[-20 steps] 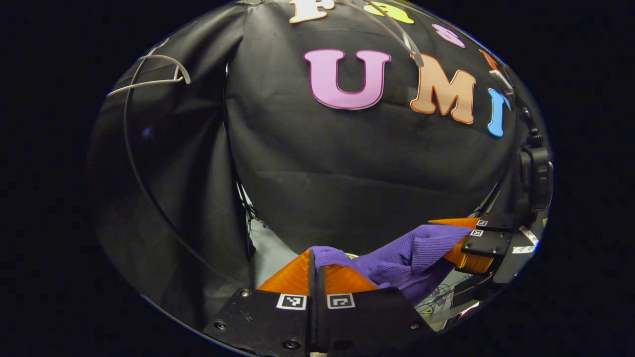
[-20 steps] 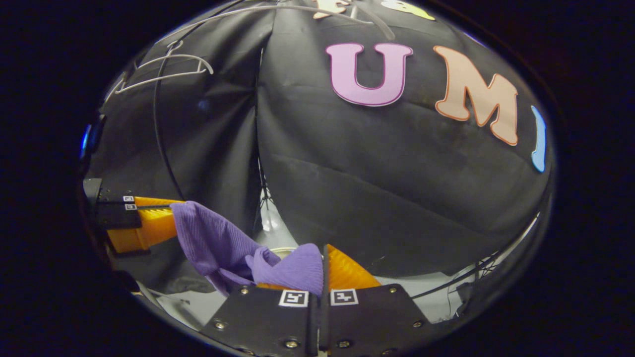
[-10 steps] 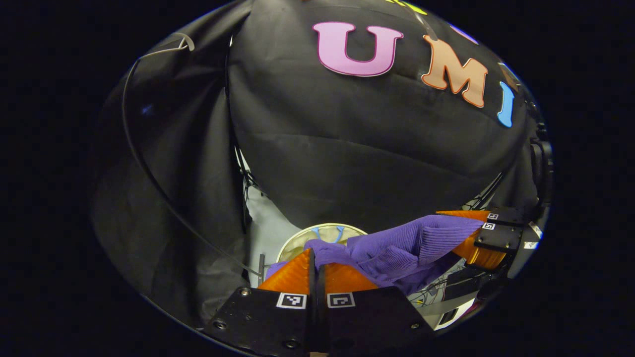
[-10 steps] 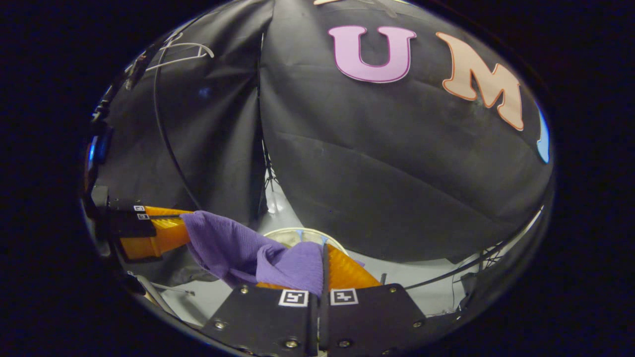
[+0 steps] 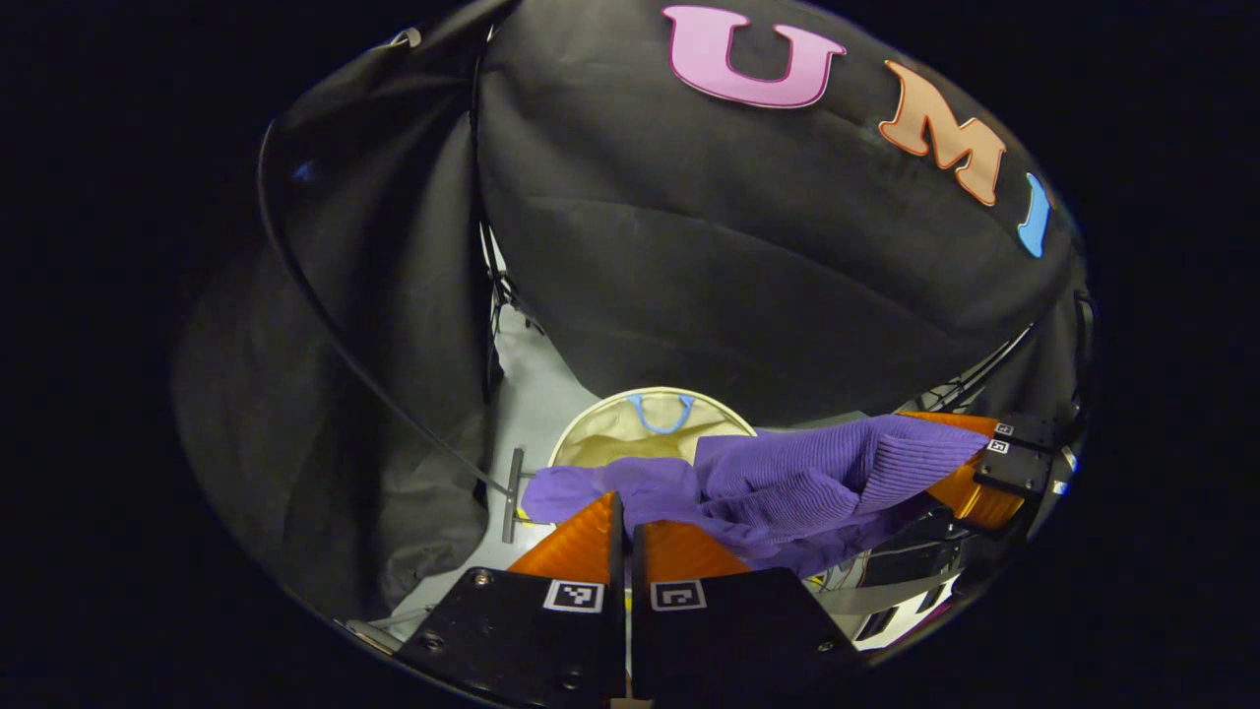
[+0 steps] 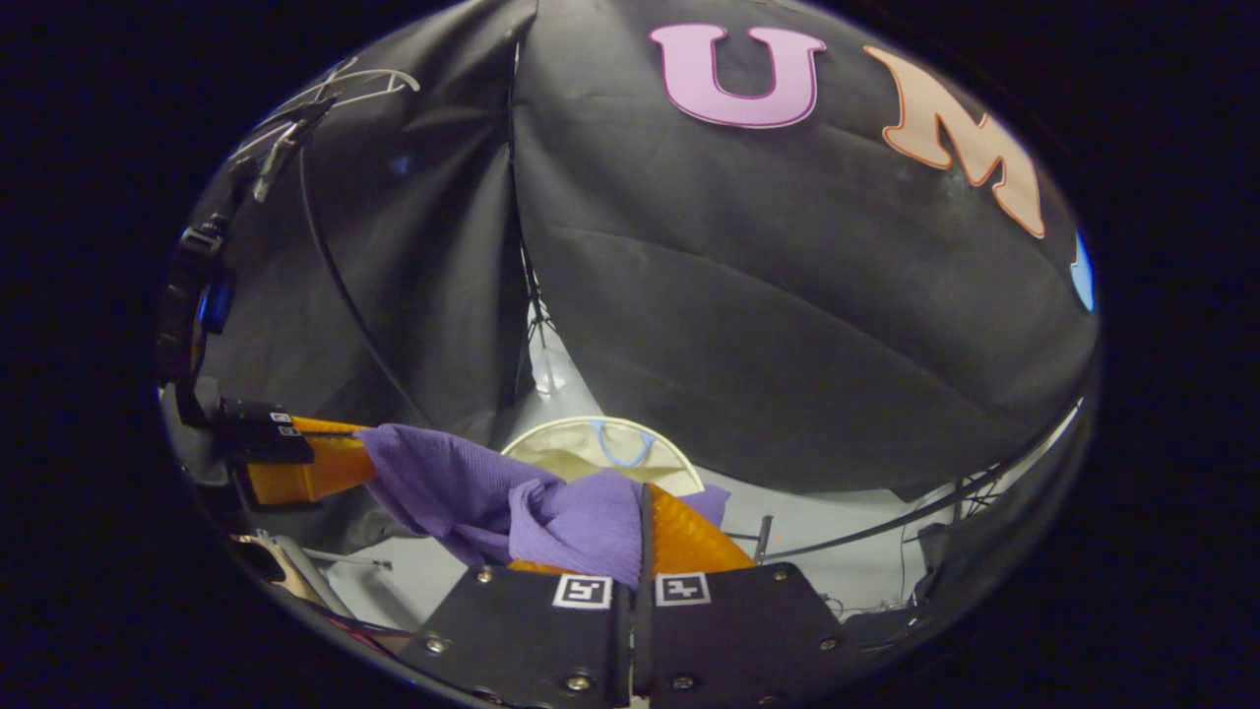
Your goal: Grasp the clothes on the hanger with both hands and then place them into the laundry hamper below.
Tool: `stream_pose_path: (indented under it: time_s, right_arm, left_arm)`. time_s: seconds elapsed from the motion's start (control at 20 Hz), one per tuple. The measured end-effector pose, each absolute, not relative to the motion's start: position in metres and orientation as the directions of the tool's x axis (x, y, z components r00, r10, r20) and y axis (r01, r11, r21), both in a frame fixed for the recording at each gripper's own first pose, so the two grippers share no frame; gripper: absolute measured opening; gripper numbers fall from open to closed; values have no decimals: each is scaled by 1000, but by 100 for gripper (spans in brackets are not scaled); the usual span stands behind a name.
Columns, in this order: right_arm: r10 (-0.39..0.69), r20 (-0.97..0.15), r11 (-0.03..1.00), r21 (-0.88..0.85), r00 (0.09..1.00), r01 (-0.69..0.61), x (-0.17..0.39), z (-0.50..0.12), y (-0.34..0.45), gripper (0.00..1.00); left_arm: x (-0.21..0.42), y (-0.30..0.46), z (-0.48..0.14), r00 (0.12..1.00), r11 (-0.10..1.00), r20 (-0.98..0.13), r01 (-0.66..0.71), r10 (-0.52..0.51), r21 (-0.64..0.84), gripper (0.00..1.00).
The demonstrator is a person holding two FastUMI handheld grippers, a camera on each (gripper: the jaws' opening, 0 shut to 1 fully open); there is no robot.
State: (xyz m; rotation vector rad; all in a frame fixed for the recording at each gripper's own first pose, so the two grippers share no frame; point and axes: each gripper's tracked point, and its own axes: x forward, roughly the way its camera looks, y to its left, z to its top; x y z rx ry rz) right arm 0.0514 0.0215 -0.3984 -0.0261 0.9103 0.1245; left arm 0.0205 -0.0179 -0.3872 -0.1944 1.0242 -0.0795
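A purple ribbed garment [image 5: 787, 473] hangs stretched between my two grippers, off the hanger. In the left gripper view my left gripper [image 5: 622, 500] is shut on one bunched end, and my right gripper [image 5: 960, 458] pinches the other end at the far right. The right gripper view has my right gripper [image 6: 645, 492] shut on the garment [image 6: 443, 483], with my left gripper [image 6: 325, 458] holding its far end at the left. Below and beyond the cloth stands the round beige laundry hamper [image 5: 630, 433] [image 6: 561, 453] with a blue loop handle, its mouth open and partly covered by the garment.
White empty hangers [image 6: 335, 89] hang high at the upper left. A black cable [image 5: 325, 325] curves down the wall cloth to the grey floor [image 5: 527, 394]. Cables and a stand [image 6: 886, 532] lie on the floor to the right.
Both grippers have come down with the garment still held between them. The hamper has come into sight beneath the cloth, and the hangers have slid up toward the edge of view.
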Motion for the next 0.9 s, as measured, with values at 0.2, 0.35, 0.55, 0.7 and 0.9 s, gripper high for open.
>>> stream_pose_path:
  time_s: [0.2, 0.35, 0.55, 0.7, 0.9]
  right_arm:
    - [107, -806, 992, 45, 582, -121, 44, -404, 23, 4]
    - [112, -800, 992, 53, 589, -117, 46, -403, 23, 4]
    - [112, -796, 992, 50, 595, -120, 50, -396, 25, 4]
    - [112, -796, 992, 51, 595, -118, 51, -398, 25, 4]
    - [115, -796, 991, 54, 594, -120, 48, -398, 28, 4]
  left_arm:
    - [20, -25, -389, 505, 978, -847, -28, -163, -205, 6]
    - [22, -28, -389, 508, 979, -845, -18, -164, -201, 8]
    - [17, -28, -388, 501, 981, -849, 2, -171, -196, 8]
    - [17, -28, -388, 501, 982, -849, 11, -170, -190, 8]
    - [18, -28, -388, 499, 982, -850, 6, -166, -188, 8]
